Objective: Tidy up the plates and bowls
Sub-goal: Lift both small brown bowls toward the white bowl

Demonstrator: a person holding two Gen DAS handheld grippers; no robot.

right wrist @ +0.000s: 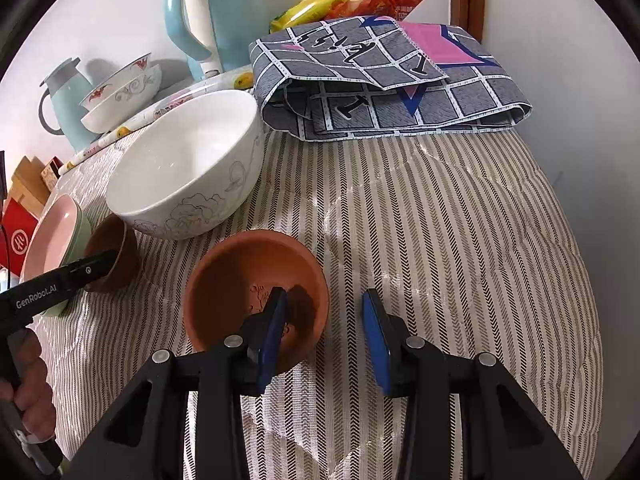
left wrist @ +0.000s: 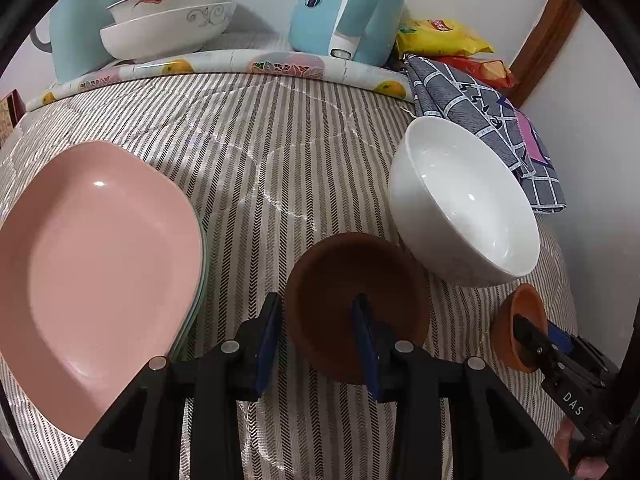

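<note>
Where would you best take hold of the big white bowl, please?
Grip the white bowl by its rim, one finger inside and one outside the wall. It sits upright and open, too wide to span. Come from above on its right side, which looks free; the brown bowls and pink plate crowd the near and left sides.

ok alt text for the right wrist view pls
The right gripper is open over a striped cloth, its left finger inside a small terracotta-brown bowl. Behind the bowl sits a large white ceramic bowl and a folded grey grid-patterned cloth; at far left the left gripper reaches a second brown bowl.
</note>
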